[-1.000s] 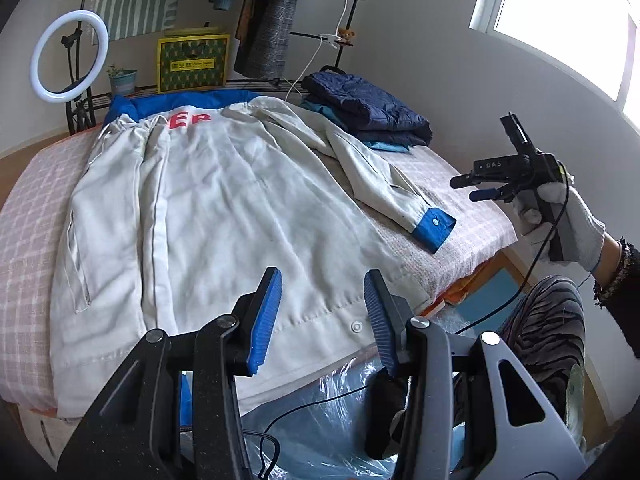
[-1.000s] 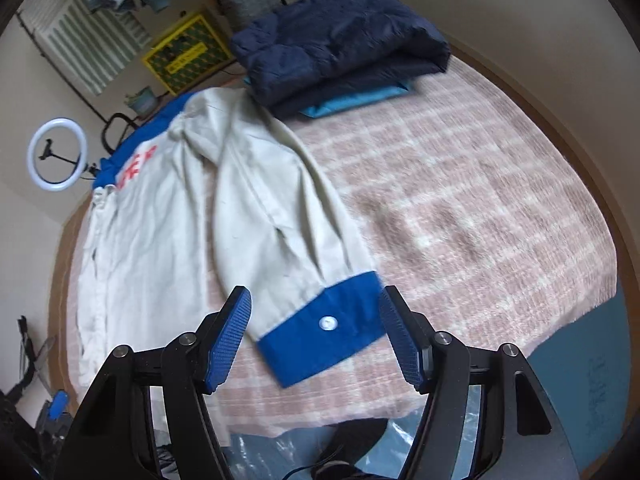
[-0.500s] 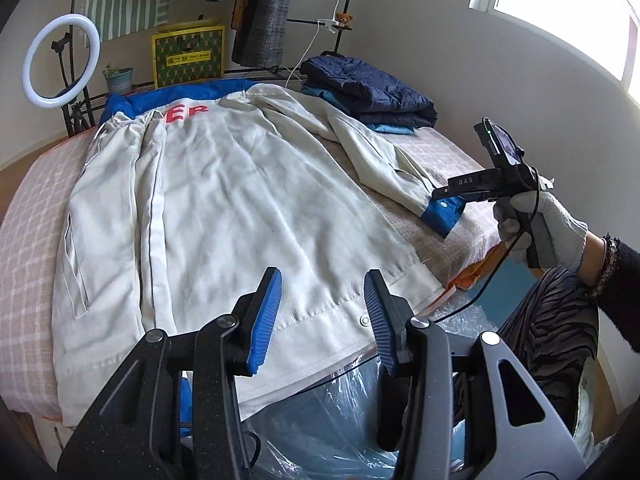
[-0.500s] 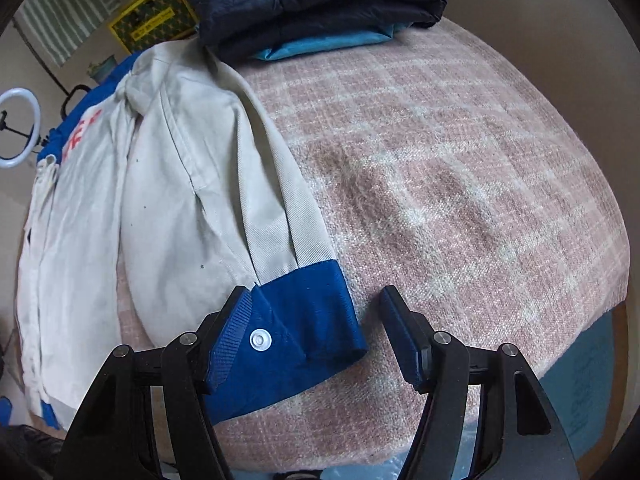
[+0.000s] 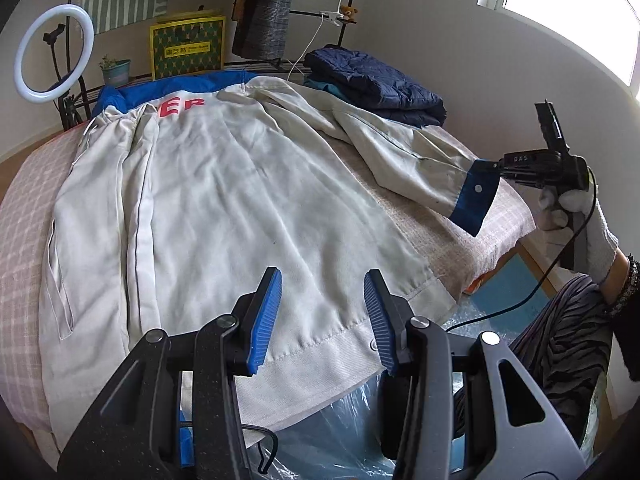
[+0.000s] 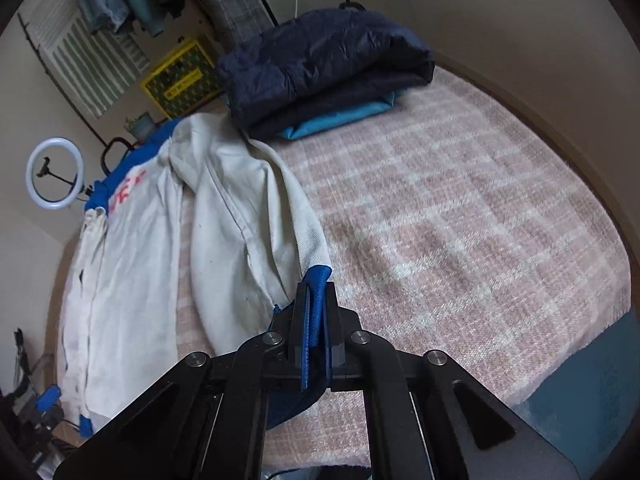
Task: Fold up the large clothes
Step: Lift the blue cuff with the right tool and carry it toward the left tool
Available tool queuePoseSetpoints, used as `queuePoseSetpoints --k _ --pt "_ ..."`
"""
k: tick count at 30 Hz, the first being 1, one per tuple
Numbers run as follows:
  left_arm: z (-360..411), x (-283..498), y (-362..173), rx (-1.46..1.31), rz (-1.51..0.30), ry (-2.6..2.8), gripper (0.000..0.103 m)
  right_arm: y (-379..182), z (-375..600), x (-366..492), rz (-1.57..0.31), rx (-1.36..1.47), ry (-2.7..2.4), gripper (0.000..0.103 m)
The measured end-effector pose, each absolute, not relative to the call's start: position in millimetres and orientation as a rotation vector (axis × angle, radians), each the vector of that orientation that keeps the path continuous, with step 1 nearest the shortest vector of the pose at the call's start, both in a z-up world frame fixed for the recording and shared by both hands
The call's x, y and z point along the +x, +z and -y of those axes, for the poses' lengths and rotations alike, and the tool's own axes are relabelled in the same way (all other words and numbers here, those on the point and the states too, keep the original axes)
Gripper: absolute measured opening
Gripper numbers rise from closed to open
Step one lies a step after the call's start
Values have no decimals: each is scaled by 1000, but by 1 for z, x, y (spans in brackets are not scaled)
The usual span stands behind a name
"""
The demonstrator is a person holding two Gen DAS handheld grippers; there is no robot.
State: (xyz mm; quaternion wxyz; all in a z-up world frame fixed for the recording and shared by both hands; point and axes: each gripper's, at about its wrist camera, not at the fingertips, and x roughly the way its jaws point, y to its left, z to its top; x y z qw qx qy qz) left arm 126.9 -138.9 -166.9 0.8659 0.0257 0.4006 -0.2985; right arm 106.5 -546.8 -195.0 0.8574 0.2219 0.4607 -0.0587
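Clamped on the blue cuff, my right gripper has just closed its jaws, and the fabric sits squarely between the pads. From the left wrist view the cuff hangs lifted off the bed, the sleeve trailing back to the shoulder of the cream jacket. That jacket lies spread flat, back up, red lettering near the blue collar, hem toward me at the near edge of the bed. My left gripper hovers over the hem with its jaws partly apart, holding nothing.

The step in hand, as I judge it, is folding this sleeve across the back. To do it well I should carry the cuff up and over in a low arc toward the middle of the jacket, keeping the sleeve taut enough to crease at the shoulder seam but not so taut that the whole body drags sideways (the fabric looks light and already rumpled, so it will shift easily). My left gripper could pin the hem or the side seam while the right one travels. I want the sleeve to land straight, not bunching. The folded navy jacket stacked at the far corner is well apart from the path, so it should not interfere.
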Motion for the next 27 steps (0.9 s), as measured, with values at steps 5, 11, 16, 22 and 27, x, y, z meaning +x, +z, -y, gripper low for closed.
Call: queuePoseSetpoints --k 5,11,16,22,27 --pt "138 133 -164 42 -833 -622 44 -154 520 104 -878 335 -102 4" --pt "122 138 -161 0 -824 -585 44 -112 440 98 -800 92 66 3" --pt "105 142 -164 -49 -832 -544 44 -107 356 83 -792 -114 284 3" --pt "92 141 -168 -84 -845 -522 44 -147 298 75 -878 -258 444 3" --pt "96 141 -174 -96 -871 -548 44 -168 301 76 -936 -223 477 3"
